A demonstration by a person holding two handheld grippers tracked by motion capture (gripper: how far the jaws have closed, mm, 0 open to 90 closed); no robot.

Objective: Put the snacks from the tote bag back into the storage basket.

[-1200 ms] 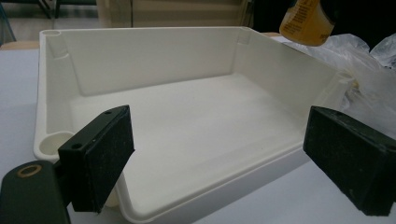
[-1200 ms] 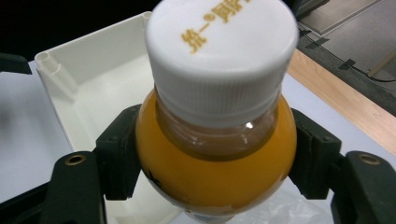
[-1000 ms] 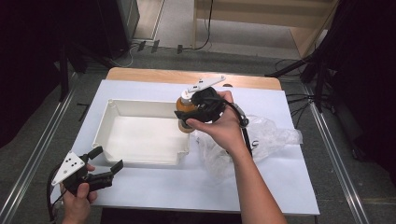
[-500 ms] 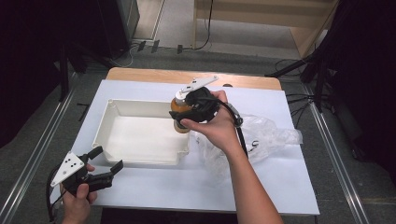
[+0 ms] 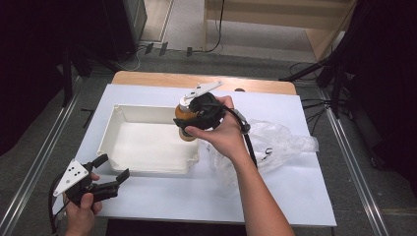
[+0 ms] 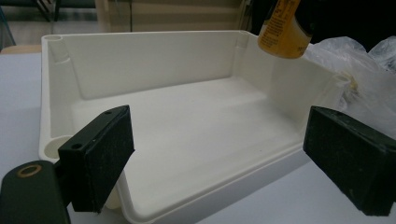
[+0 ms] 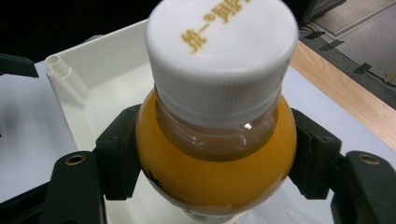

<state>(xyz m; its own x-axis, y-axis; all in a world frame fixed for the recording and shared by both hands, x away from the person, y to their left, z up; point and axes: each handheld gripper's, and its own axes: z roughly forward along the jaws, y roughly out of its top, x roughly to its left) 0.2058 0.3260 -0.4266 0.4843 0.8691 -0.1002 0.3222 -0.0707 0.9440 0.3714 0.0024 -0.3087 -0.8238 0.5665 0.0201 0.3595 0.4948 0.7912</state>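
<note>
A small bottle of orange juice (image 5: pixel 181 113) with a white cap hangs in the air over the right edge of a white tray (image 5: pixel 110 132). My right gripper (image 5: pixel 189 119) is shut on its shoulder. In the right gripper view the black pads (image 7: pixel 119 154) press both sides of the bottle (image 7: pixel 215 158), with the cap pointing at the camera. My left gripper (image 5: pixel 112 167) is open near the table's front left corner, just outside the tray's front wall. In the left gripper view its jaws (image 6: pixel 233 154) stand wide apart facing the empty tray (image 6: pixel 154 60), with the bottle's base (image 6: pixel 282 28) above the far right wall.
A crumpled clear plastic bag (image 5: pixel 282 142) lies right of the tray, under the right forearm. A white board (image 5: pixel 196 196) covers the table, and a wooden strip (image 5: pixel 147 78) shows along its far edge. Dark stands and cables surround the table.
My right gripper has carried the bottle a little to the left, over the tray's right edge. The left gripper has stayed where it was, open.
</note>
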